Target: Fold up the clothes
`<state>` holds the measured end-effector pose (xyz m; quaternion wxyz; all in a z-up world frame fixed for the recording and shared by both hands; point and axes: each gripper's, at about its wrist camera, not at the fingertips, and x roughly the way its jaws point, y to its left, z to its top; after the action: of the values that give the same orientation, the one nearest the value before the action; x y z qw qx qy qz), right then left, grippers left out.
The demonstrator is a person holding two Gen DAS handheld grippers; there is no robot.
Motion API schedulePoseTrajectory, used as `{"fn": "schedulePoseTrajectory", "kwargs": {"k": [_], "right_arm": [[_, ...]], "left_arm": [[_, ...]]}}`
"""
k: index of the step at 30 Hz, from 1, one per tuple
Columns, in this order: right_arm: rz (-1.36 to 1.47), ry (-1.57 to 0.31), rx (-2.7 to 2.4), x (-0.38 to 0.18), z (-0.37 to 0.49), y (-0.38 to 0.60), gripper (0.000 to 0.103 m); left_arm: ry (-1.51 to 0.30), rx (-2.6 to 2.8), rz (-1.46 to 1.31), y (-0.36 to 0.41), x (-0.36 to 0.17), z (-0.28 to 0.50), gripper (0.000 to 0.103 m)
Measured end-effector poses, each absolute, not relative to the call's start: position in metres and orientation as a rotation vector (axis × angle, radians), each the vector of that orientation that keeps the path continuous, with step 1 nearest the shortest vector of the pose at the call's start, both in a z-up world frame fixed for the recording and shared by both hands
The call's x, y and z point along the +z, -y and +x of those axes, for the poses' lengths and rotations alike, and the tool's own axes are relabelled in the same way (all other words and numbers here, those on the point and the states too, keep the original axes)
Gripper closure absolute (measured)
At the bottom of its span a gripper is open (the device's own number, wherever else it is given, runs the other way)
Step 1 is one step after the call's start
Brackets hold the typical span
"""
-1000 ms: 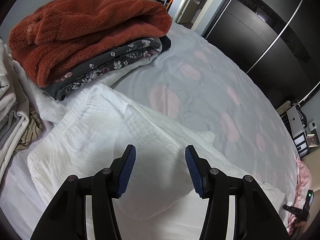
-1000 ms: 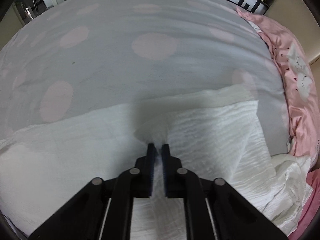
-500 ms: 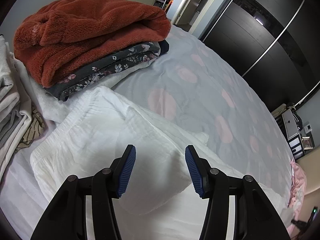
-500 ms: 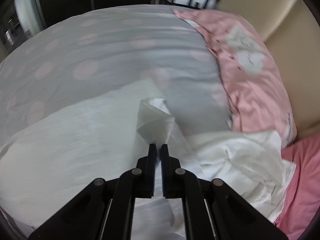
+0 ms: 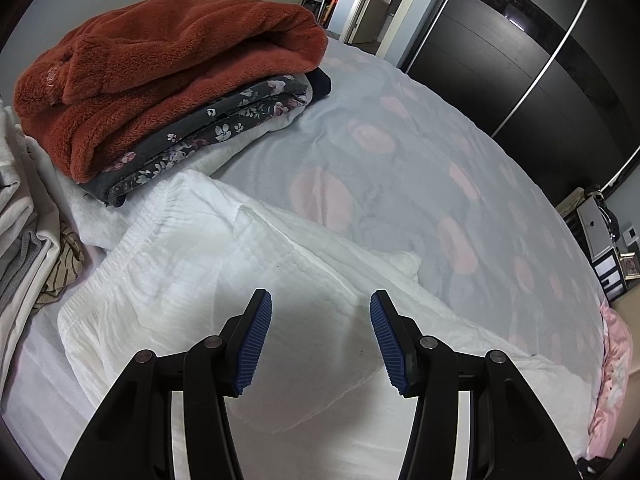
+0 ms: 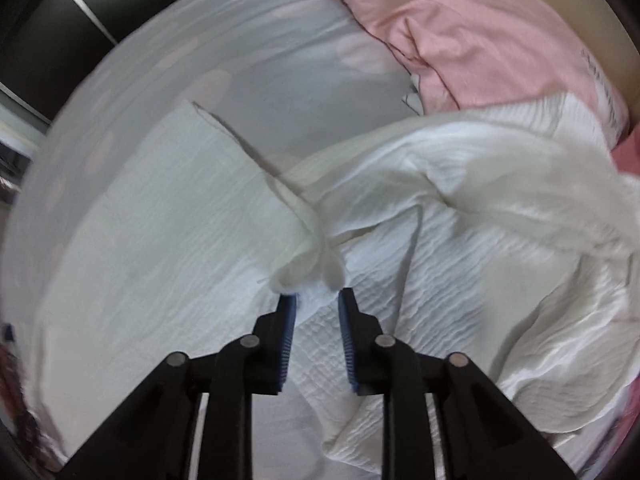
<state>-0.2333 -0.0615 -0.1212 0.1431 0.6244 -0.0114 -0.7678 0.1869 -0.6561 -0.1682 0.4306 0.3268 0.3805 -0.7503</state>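
A white crinkled garment [image 5: 192,280] lies spread across the bed, its elastic waistband toward the folded stack. My left gripper [image 5: 320,300] hovers over it, open, with nothing between its blue pads. In the right wrist view the same white garment [image 6: 180,220] is partly doubled over, and a bunched corner [image 6: 308,268] lies just past the fingertips. My right gripper [image 6: 316,296] points steeply down with its jaws opening. The bunch brushes the left fingertip [image 6: 288,300], but the pads do not press on it.
A folded stack stands at the back left: a rust fleece [image 5: 168,64] on a dark floral garment [image 5: 208,136]. More pale clothes [image 5: 20,220] pile at the far left. A grey dotted sheet [image 5: 420,180] covers the bed, pink bedding [image 6: 480,40] lies beyond, and a dark wardrobe [image 5: 520,60] stands behind.
My right gripper carried a pinched fold of the white garment across the bed while rolling, then its jaws parted and the cloth came free. The left gripper has stayed put.
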Motion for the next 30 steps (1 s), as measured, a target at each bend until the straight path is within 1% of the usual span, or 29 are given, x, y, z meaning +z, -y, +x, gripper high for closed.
{"fn": "schedulePoseTrajectory", "kwargs": {"k": [1,2,10,12,13,16,20,22,27,30], "right_arm": [[1.795,0.095,-2.204,-0.120,-0.233,0.056,0.067],[1.785,0.128,-2.201,-0.120,-0.232,0.053,0.062],[1.753,0.314,-2.223,-0.141,-0.243,0.034,0.061],[1.725,0.355,-2.238,-0.142,-0.246,0.032,0.067],[1.709,0.359,-2.248,-0.140,-0.246,0.033,0.078],[1.689,0.277,-2.284,-0.129,-0.241,0.042,0.089],[1.640,0.350,-2.326,-0.108,-0.232,0.044,0.093],[1.594,0.374,-2.335,-0.089,-0.223,0.050,0.093],[1.422,0.244,-2.336,-0.033,-0.190,0.102,0.094],[1.362,0.194,-2.279,-0.011,-0.156,0.139,0.094]], "left_arm": [[-0.946,-1.871,0.822,0.656,-0.169,0.186,0.050],[-0.944,-1.873,0.827,0.655,-0.170,0.184,0.050],[-0.902,-1.887,0.834,0.646,-0.164,0.180,0.050],[-0.890,-1.888,0.836,0.644,-0.162,0.178,0.050],[-0.887,-1.888,0.840,0.643,-0.162,0.177,0.050],[-0.883,-1.887,0.849,0.642,-0.163,0.173,0.050],[-0.888,-1.910,0.865,0.634,-0.161,0.165,0.050],[-0.881,-1.939,0.881,0.625,-0.159,0.159,0.050],[-0.858,-2.036,0.963,0.598,-0.155,0.142,0.050],[-0.925,-2.090,1.026,0.582,-0.158,0.136,0.050]]}}
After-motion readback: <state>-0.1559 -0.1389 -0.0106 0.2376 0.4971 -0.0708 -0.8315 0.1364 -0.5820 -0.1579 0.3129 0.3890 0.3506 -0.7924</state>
